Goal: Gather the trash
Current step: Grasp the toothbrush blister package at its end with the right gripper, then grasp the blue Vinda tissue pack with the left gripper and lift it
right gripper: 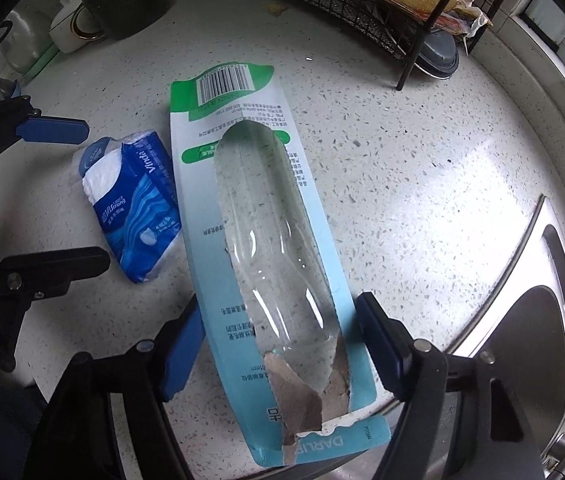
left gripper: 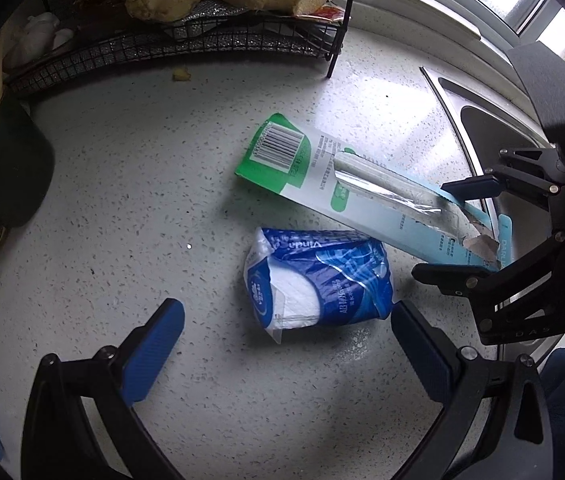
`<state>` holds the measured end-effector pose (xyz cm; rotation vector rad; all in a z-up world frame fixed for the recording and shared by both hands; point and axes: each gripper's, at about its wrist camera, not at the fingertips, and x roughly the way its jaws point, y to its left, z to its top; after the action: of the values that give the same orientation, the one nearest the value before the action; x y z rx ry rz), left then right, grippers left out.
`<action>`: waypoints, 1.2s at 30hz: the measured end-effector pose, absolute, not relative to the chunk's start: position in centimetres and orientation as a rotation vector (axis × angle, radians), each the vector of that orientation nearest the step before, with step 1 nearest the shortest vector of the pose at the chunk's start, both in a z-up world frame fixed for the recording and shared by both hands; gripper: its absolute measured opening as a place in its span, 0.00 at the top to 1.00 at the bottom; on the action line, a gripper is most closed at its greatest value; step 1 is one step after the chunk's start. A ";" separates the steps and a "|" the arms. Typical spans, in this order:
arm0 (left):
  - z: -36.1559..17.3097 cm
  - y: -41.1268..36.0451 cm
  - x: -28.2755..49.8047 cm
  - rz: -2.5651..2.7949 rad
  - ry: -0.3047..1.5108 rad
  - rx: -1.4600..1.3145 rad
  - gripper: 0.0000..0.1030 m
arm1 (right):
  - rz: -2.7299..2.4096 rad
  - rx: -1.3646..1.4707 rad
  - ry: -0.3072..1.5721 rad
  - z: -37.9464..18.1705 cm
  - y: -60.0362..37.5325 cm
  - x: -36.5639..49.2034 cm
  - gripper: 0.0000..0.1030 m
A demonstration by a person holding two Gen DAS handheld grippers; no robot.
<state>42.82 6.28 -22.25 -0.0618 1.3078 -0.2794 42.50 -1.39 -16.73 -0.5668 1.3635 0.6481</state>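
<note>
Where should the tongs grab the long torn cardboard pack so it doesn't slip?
Probably across its narrow width near the torn end, coming from above. The cardboard pack lies flat and long on the counter, with a clear plastic bubble bulging up the middle. The right tongs already straddle both long edges there, so squeezing the stiff card edges seems safest.

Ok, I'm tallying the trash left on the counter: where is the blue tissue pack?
In the left wrist view the blue tissue pack lies mid-counter, against the long torn blister card; in the right wrist view it is left of that card.
</note>
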 end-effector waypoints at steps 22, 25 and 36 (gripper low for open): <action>-22.5 5.4 43.3 -0.344 1.336 -0.026 0.00 | 0.478 -0.312 1.327 -13.3 -7.6 38.6 0.33; -23.3 4.7 44.0 -0.343 1.354 -0.007 0.00 | 0.463 -0.306 1.336 -13.7 -7.8 38.3 0.33; -23.6 2.8 44.6 -0.337 1.345 0.108 0.21 | 0.461 -0.284 1.355 -14.5 -7.7 38.3 0.36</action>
<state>44.56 2.78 -23.63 0.1076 1.3450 -0.3370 38.31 -7.68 -14.50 -0.2835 1.3551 0.4610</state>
